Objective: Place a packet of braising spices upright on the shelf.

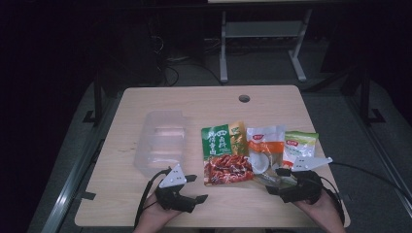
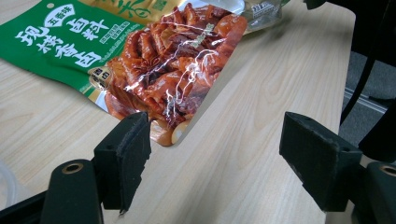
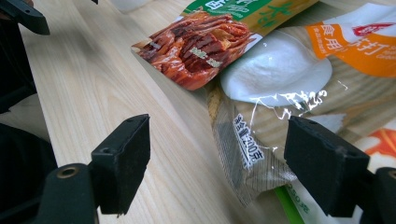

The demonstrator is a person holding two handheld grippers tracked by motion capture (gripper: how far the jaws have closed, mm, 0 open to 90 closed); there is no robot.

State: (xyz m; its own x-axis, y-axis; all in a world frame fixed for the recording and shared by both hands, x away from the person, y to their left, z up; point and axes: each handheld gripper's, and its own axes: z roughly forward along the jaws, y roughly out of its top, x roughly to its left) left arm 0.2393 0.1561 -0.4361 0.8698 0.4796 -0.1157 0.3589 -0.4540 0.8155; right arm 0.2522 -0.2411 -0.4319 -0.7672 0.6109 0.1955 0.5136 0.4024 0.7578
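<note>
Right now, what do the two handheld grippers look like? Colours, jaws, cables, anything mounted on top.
Both are black. The left gripper and right gripper each carry a pale grey three-cornered plate on top with small dark dots. The jaws end in thick, blocky black pads with a matte, slightly rough face, on arms with a brass-ringed hole. A black cable trails from each. No sleeves show on the bare forearms.

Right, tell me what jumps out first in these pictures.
Three food packets lie in a row mid-table: the green and red packet with a meat picture, the orange and white packet overlapping its right edge, and a pale green packet at the right. A clear plastic container sits to their left. Near the front edge, the left gripper and right gripper both point open-jawed at the packets.
</note>
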